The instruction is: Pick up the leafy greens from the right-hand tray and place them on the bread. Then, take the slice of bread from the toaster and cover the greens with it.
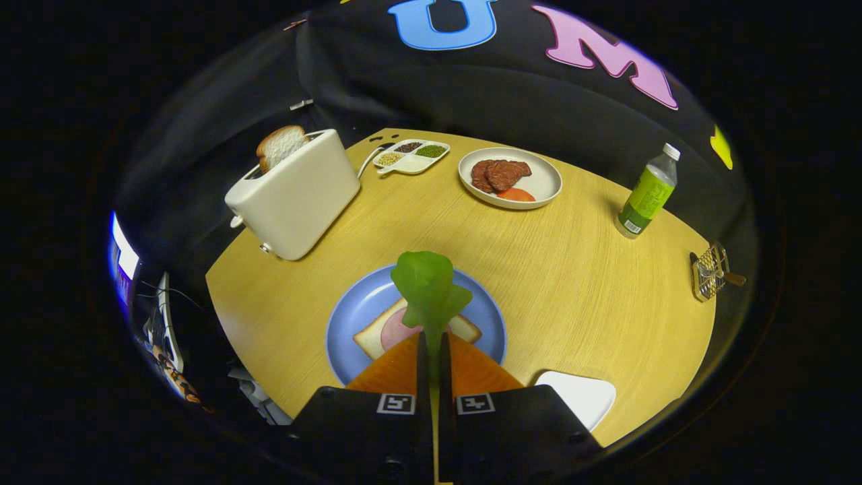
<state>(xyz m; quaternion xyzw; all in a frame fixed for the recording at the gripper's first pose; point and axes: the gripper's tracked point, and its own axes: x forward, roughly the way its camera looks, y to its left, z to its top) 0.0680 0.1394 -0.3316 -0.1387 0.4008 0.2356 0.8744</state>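
Tongs [432, 350] nearest, clamped on greens [427, 289] by the stem, leaf upright; held over bread [377, 335] on blue plate [350, 316], likely poised for drop; second slice [279, 146] waiting in toaster [296, 195] beyond, on desk [572, 283].

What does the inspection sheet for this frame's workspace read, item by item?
Surface: round wooden table.
Job's things: leafy greens pinched in the gripper, above the bread with a ham slice on the blue plate; bread slice in the toaster.
Clutter: meat plate, condiment dish, bottle, wire utensil, white tray.
Cables: toaster cord.
Surroundings: black cloth wall.
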